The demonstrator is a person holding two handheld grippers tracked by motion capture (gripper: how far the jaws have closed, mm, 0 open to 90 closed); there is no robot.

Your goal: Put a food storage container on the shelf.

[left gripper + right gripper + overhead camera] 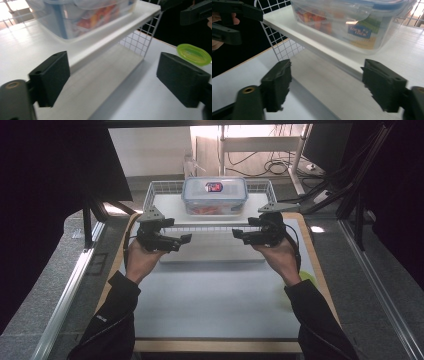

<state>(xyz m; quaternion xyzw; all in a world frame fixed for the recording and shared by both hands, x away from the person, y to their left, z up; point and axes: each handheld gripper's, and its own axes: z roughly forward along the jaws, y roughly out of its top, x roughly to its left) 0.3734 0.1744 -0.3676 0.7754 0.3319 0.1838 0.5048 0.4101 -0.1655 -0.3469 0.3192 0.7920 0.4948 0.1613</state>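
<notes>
Plastic box (214, 195) sits on the wire shelf (165, 205), at twelve o'clock between your grippers, long axis three-to-nine; left gripper (186, 239) and right gripper (236, 235) both gape empty, equally near.

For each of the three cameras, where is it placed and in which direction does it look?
High view: above the person's side, facing forward and down on the table; both forearms, left hand-held gripper, right hand-held gripper.
Left gripper view: rides that gripper, facing the white shelf; open jaws.
Right gripper view: likewise, from the opposite side; open jaws.
Shared: the clear food container.
</notes>
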